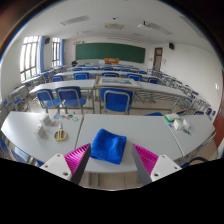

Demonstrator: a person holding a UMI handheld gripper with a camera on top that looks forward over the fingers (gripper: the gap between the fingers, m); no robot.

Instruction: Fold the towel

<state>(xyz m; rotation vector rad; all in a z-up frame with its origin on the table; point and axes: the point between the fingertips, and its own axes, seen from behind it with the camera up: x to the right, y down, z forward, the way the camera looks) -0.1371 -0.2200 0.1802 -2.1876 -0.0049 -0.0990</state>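
**Q:** Gripper view, classroom scene. What occupies the near field?

**A:** The gripper (110, 160) points forward over a white table (30, 128). Its two fingers stand spread apart, released, each bearing a magenta pad (77, 158) on its inner face. Nothing is pressed between them.

**Q:** Where is the towel?

**A:** The blue towel (108, 146) lies on the table just ahead of the fingers and partly between their tips, with a gap at either side. It rests on the tabletop in a compact bundle, its upper surface smooth and its near edge thickened.

**Q:** What else stands on the table?

**A:** To the far left of the towel are a small pale bottle (43, 128) and a ring-shaped object (60, 134). To the far right, near the table's edge, is a small cluster of items (180, 124) too small to identify.

**Q:** And the far field?

**A:** Rows of desks with blue chairs (116, 100) run back to a green chalkboard (110, 50) on the far wall. Windows (30, 58) line the left wall.
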